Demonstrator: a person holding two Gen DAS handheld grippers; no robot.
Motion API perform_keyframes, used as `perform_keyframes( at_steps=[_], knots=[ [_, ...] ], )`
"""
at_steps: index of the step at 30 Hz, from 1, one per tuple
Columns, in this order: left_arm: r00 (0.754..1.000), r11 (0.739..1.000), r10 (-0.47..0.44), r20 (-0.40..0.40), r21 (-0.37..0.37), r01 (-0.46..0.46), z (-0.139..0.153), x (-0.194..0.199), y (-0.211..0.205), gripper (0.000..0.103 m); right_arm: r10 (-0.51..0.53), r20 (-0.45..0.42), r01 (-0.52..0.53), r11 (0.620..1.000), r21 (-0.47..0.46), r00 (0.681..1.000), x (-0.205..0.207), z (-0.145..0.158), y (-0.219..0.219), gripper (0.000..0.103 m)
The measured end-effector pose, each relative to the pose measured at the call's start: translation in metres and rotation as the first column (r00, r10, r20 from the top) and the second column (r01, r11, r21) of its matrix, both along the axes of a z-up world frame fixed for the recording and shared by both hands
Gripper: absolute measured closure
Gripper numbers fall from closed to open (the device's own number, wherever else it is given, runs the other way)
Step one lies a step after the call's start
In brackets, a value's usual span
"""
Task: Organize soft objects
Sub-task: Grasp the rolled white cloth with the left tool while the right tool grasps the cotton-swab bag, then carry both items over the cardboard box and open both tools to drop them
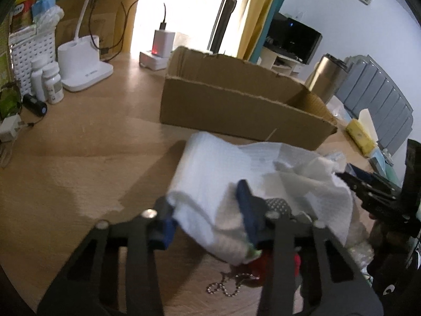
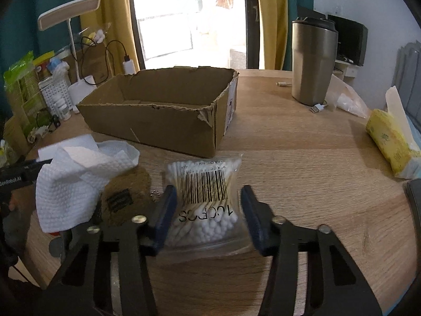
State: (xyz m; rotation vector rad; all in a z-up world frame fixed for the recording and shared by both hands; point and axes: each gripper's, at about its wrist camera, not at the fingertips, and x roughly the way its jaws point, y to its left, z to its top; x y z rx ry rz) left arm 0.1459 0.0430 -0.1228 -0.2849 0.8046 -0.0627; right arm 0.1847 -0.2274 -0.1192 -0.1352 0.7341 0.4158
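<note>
A crumpled white paper towel [image 1: 215, 166] lies on the wooden table in front of an open cardboard box [image 1: 236, 105]. My left gripper [image 1: 205, 210] is shut on the towel's near edge, with a blue pad pressing on each side. Something red [image 1: 263, 260] and a ball chain [image 1: 229, 287] peek out beneath it. In the right wrist view my right gripper [image 2: 208, 202] pinches a clear bag of cotton swabs [image 2: 208, 173], which bulges inward at the pads. The towel [image 2: 71, 184] and a brown round pad with a black label [image 2: 123, 192] lie to its left. The box [image 2: 147, 123] stands empty behind.
A steel tumbler [image 2: 313, 63] and a USB cable end [image 2: 318, 108] stand at the back right, and a yellow tissue pack [image 2: 389, 139] lies at the right edge. A white desk lamp [image 1: 84, 65], pill bottles [image 1: 50, 81] and a charger [image 1: 163, 39] crowd the back left.
</note>
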Motion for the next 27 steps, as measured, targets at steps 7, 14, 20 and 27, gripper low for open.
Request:
perform_keyframes(
  at_steps=[7,14,20,27],
  knots=[
    [0.998,1.0,0.01,0.056,-0.007,-0.009,0.018,-0.011,0.006,0.078,-0.001,0.01,0.0,0.999,0.038,1.0,0.0,0.003,-0.006,0.065],
    [0.995,1.0,-0.003,0.095,0.0,0.003,0.026,-0.018,0.005,0.093,-0.005,0.023,0.003,0.998,0.07,1.0,-0.004,0.008,-0.01,0.068],
    [0.99,1.0,-0.026,0.135,0.019,0.024,0.032,-0.024,0.0,0.096,-0.016,0.05,0.011,0.996,0.087,0.999,-0.01,0.017,-0.017,0.068],
    [0.982,1.0,0.004,0.187,-0.027,0.002,0.051,-0.031,0.013,0.096,-0.016,0.107,0.005,0.995,0.104,0.994,-0.018,0.036,-0.023,0.069]
  ],
)
